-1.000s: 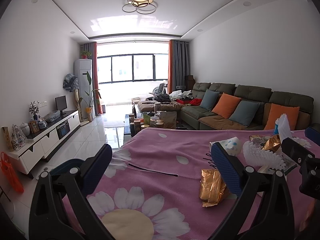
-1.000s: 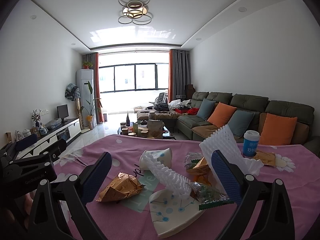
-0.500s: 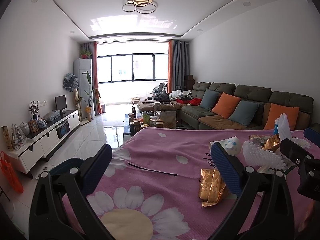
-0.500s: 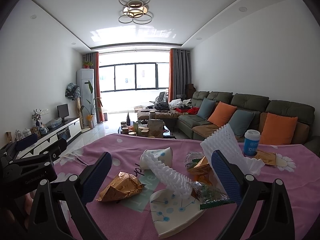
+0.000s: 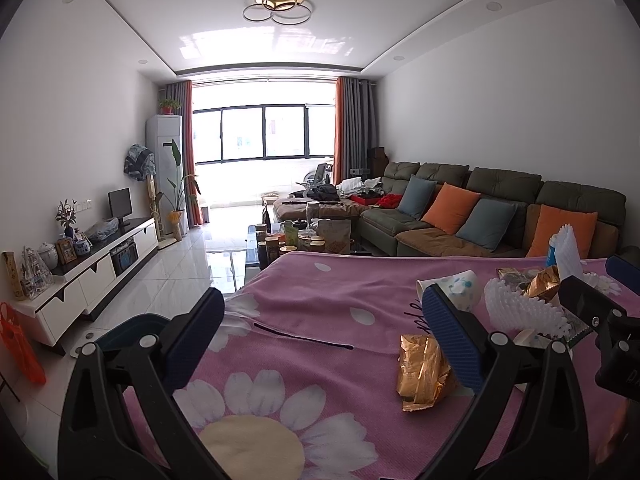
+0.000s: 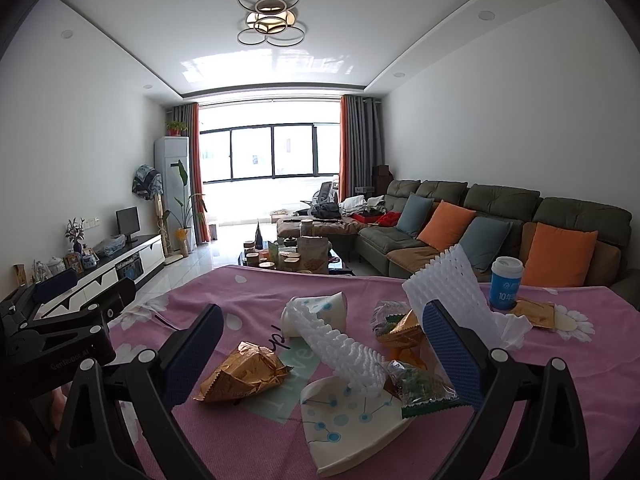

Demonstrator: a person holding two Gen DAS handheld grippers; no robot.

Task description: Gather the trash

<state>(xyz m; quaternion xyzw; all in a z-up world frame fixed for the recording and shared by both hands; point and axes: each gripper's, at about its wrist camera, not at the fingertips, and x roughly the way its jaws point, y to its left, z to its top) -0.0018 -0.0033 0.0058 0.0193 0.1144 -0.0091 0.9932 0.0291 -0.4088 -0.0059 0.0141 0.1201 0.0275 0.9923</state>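
Trash: a crumpled gold foil wrapper (image 6: 244,374), white foam netting (image 6: 338,350), a flattened paper cup (image 6: 348,416) and a tipped paper cup (image 6: 320,312), scattered on the pink flowered cloth (image 6: 240,440) at near centre.
Blue cup (image 6: 505,283): upright, far right.
Left gripper (image 5: 320,332): jaws wide apart, empty, above the cloth; the gold wrapper lies just beside its right finger.
Right gripper (image 6: 320,344): jaws wide apart, holding nothing, over the pile.

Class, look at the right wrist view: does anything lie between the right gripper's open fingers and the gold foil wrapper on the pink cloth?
Nothing visible does. The right gripper is open above the cloth, and the gold foil wrapper lies uncovered just inside its left finger; the white foam netting sits beside it, apart.
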